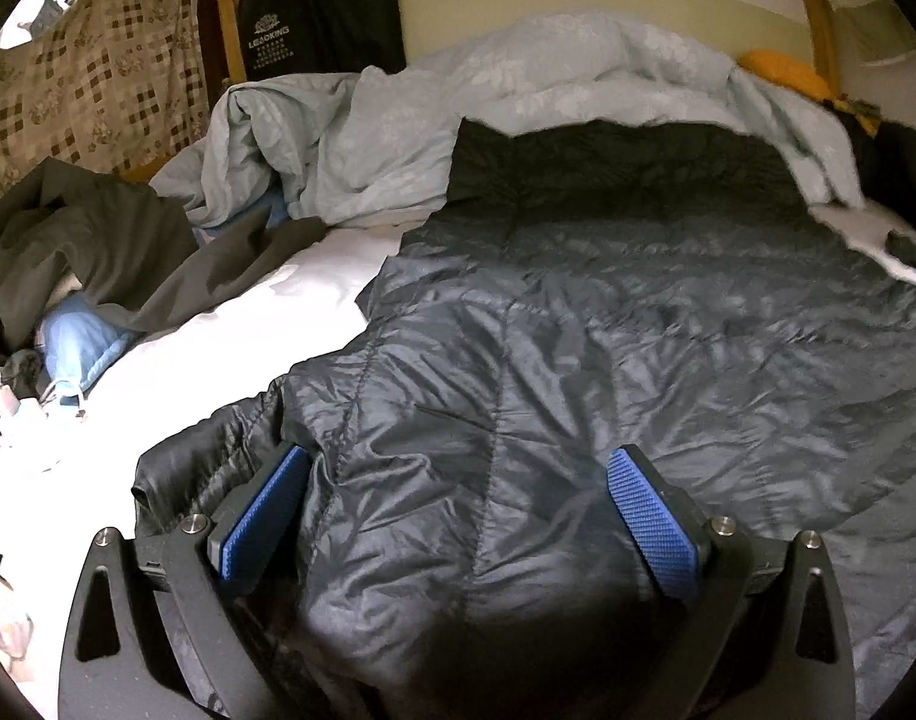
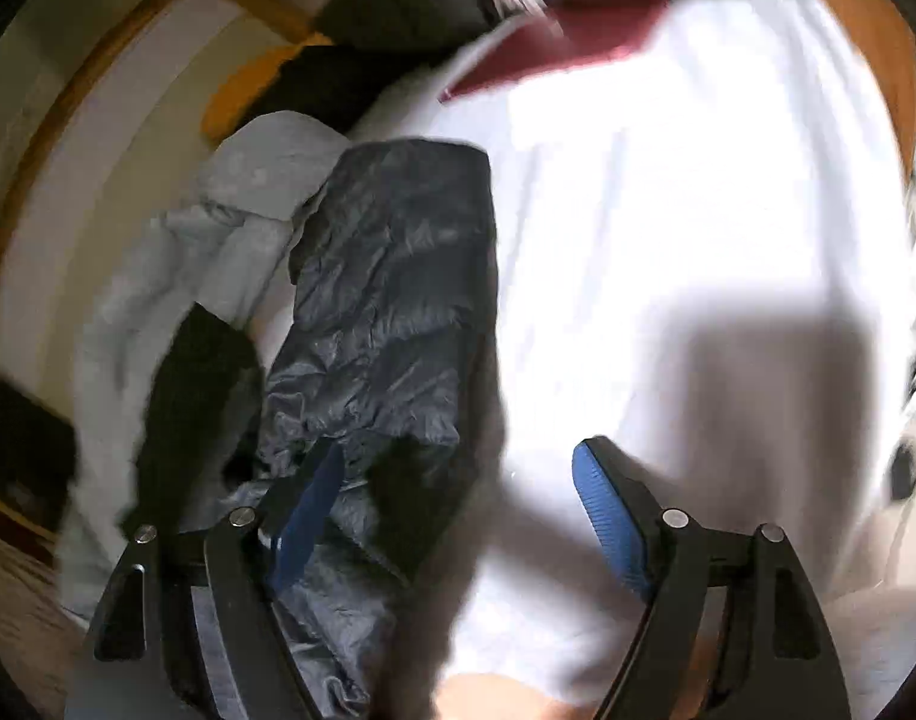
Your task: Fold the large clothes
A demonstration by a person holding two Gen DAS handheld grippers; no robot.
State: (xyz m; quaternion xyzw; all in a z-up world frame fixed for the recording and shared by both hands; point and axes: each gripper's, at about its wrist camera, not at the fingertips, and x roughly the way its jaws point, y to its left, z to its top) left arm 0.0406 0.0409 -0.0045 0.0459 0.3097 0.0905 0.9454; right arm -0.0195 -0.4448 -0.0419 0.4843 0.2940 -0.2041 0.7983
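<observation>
White bedsheet [image 1: 230, 324] fills my working surface, a pale blue duvet [image 1: 517, 90] bunched at twelve o'clock. I see the dark quilted puffer jacket [image 1: 637, 324] spread across it. My left gripper [image 1: 458, 510] straddles a jacket fold, jaws spread — my right gripper [image 2: 458, 510] is spread too, pinching nothing. I judge a fold just laid; next, regrasp an edge.
</observation>
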